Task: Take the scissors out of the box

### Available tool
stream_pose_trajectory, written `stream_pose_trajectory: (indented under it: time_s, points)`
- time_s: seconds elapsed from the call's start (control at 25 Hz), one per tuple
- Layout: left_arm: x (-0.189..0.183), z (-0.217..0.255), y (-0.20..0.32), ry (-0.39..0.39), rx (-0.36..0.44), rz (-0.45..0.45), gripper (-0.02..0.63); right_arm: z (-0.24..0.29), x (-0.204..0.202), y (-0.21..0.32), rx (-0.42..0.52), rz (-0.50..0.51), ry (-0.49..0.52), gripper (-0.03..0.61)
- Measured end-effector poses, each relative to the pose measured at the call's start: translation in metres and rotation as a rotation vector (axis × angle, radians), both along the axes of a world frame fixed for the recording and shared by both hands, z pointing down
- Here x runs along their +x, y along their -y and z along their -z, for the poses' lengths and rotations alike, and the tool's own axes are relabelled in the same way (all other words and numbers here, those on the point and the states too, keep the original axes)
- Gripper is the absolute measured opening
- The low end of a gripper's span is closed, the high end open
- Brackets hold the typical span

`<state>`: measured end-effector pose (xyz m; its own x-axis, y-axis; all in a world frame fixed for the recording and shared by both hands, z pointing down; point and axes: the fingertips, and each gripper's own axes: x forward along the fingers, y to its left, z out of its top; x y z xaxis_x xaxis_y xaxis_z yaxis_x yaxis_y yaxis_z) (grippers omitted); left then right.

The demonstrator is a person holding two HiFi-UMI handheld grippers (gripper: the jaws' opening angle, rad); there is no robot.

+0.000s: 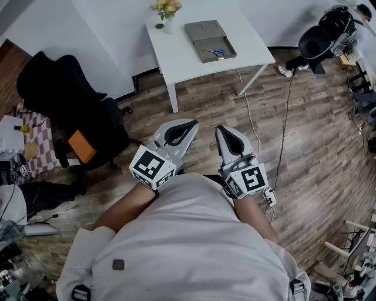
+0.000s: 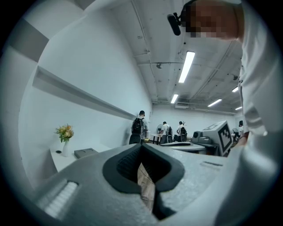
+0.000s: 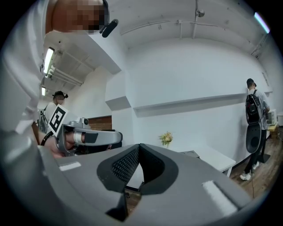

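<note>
An open grey box lies on the white table at the far end of the room. Blue-handled scissors rest in its tray. I hold both grippers level in front of my body, over the wooden floor and well short of the table. The left gripper has its jaw tips together with nothing between them. The right gripper is shut and empty too. From the left gripper view the box looks small and far away, and it is also distant in the right gripper view.
A vase of flowers stands at the table's back left corner. A black office chair sits to the left. Cables trail across the floor by the table's right leg. Black equipment stands at the right. People stand further off.
</note>
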<state>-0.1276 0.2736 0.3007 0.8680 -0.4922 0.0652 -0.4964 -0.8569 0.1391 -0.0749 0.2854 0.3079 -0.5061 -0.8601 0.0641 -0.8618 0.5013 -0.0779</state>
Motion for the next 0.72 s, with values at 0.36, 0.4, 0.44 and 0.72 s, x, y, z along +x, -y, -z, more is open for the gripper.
stream_pose_trajectory:
  time_s: [0.36,0.4,0.44,0.72]
  points:
    - [0.013,-0.004,0.044,-0.010,-0.024,-0.037,0.005,0.002,0.009,0.039,0.019,-0.031,-0.071,0.011]
    - [0.017,-0.004,0.050,-0.011,-0.024,-0.034,0.005,0.001,0.012,0.045,0.018,-0.027,-0.071,0.011]
    - [0.021,-0.004,0.056,-0.011,-0.024,-0.031,0.005,0.001,0.016,0.051,0.017,-0.022,-0.071,0.011]
    - [0.059,-0.003,0.100,0.006,-0.020,0.014,0.005,0.007,0.052,0.103,0.024,0.047,-0.058,0.011]
